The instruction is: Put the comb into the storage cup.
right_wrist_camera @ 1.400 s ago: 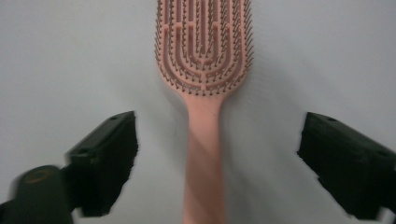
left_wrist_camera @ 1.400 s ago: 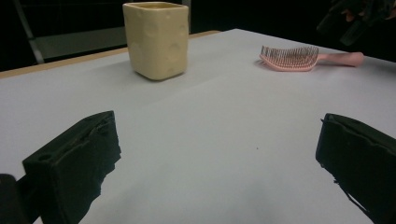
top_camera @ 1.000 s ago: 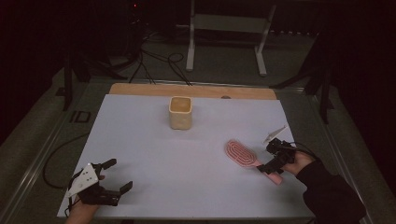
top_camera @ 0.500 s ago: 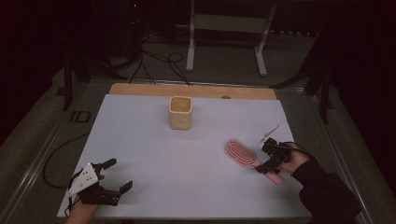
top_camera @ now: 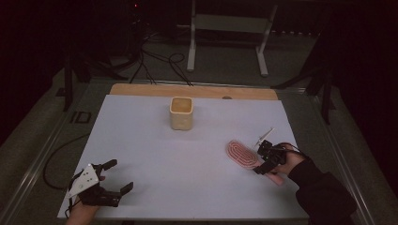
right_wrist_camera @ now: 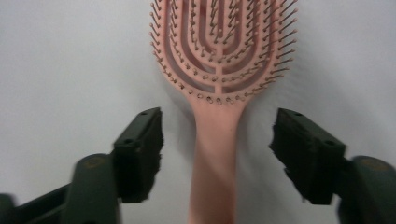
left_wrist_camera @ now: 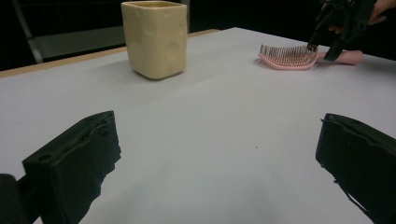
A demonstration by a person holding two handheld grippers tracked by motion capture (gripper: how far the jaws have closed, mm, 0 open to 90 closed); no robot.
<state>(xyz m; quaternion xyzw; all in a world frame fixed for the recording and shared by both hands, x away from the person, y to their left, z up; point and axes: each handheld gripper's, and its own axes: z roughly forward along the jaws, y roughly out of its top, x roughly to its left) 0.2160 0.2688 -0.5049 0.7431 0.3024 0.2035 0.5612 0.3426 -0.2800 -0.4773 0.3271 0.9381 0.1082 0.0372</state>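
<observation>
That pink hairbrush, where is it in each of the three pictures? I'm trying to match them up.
High view: the pink hairbrush lies right of centre on the white table, handle toward the right gripper.
Left gripper view: upper right, bristles up, beside the far gripper.
Right gripper view: centre, its handle running down between the open jaws, untouched.
Shared landmark: the cream cup shows in the high and left gripper views.

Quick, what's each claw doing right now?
Left claw: open, holding nothing.
Right claw: open, jaws either side of the pink plastic hairbrush handle, not gripping.
</observation>
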